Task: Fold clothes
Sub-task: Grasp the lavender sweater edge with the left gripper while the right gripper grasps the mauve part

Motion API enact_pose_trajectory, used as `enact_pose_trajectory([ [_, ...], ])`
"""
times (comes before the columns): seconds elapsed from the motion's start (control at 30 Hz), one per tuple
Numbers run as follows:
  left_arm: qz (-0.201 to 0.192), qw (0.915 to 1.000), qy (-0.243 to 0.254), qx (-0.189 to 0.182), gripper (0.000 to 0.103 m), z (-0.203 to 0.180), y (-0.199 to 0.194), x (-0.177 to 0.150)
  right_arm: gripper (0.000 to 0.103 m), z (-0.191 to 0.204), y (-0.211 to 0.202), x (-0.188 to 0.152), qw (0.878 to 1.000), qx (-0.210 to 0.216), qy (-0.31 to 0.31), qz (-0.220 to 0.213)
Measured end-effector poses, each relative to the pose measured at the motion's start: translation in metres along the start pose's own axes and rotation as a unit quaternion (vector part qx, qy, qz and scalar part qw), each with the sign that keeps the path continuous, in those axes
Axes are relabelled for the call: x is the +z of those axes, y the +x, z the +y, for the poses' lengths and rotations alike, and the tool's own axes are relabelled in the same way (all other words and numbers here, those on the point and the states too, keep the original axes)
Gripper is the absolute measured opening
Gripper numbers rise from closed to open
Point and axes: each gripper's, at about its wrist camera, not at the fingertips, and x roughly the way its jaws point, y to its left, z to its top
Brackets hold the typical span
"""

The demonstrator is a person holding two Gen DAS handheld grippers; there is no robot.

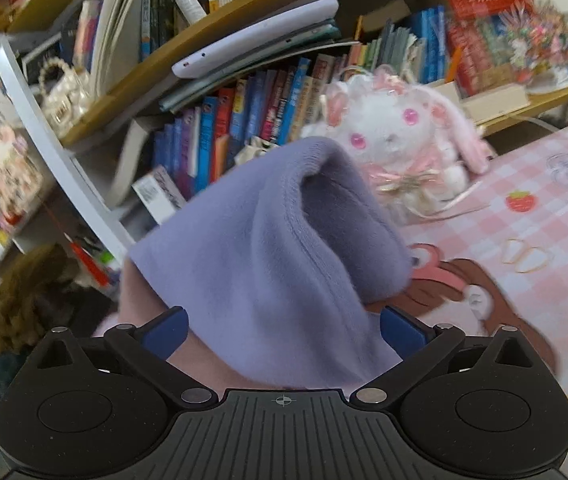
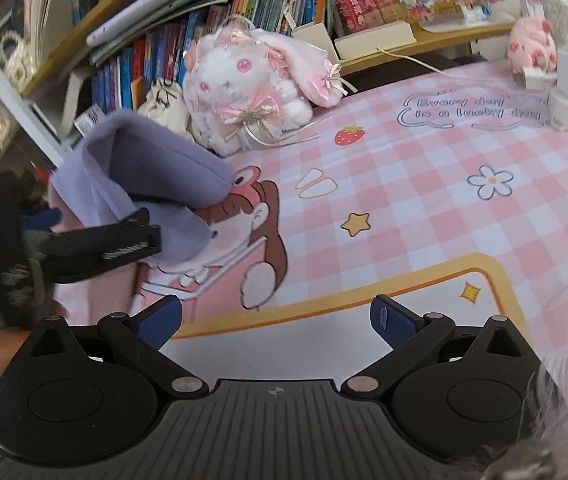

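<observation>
1. Left gripper (image 1: pixel 284 334): blue pads spread wide, with the lilac fleece garment (image 1: pixel 268 240) draped between and over them. No pinch is visible. The pads stand well apart, so I read the jaws as open, the cloth resting on them rather than clamped.
2. Right gripper (image 2: pixel 276 320): jaws wide apart, nothing between the pads. It hovers above the yellow-edged border of the pink checked desk mat (image 2: pixel 424 200).
3. The garment rises forward and up from the left gripper, bunched into a hooded peak with a dark hollow fold at the top. A paler pink layer hangs beneath it.
4. Key relation: in the right wrist view the garment (image 2: pixel 144 172) lies to the left of and beyond the right gripper, held off the mat. Its long axis is unclear, as the cloth is bunched.
5. Landmark: the white plush rabbit (image 2: pixel 240 92) sits at the mat's far edge. The garment hangs on its near left side, and the bookshelf (image 2: pixel 144 64) stands behind.
6. Judgement: the left gripper is nearer. The right must travel leftward to take a free edge before the cloth can be spread.
</observation>
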Motion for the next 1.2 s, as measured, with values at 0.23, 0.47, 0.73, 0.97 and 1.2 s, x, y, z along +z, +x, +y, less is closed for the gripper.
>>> enact_pose_trajectory([
  [0.23,0.016,0.9988,-0.044,0.017,0.014,0.046,0.011,-0.009,0.1,-0.002,-0.002,0.015,0.996,0.079,0.052,0.007],
  [0.47,-0.049,0.9978,-0.044,0.011,0.011,0.085,-0.057,-0.027,0.1,0.007,0.011,0.025,0.975,0.184,0.119,0.032],
  [0.73,-0.064,0.9974,-0.009,-0.033,0.011,0.074,-0.137,-0.053,0.1,0.015,0.041,0.018,0.938,0.248,0.223,0.093],
  [0.97,-0.033,0.9973,-0.032,-0.057,0.011,0.07,-0.163,-0.075,0.1,0.008,0.058,-0.004,0.917,0.243,0.287,0.136],
  [1.2,-0.017,0.9954,-0.073,-0.059,0.011,0.079,-0.168,-0.081,0.097,-0.009,0.057,-0.02,0.911,0.221,0.316,0.146],
])
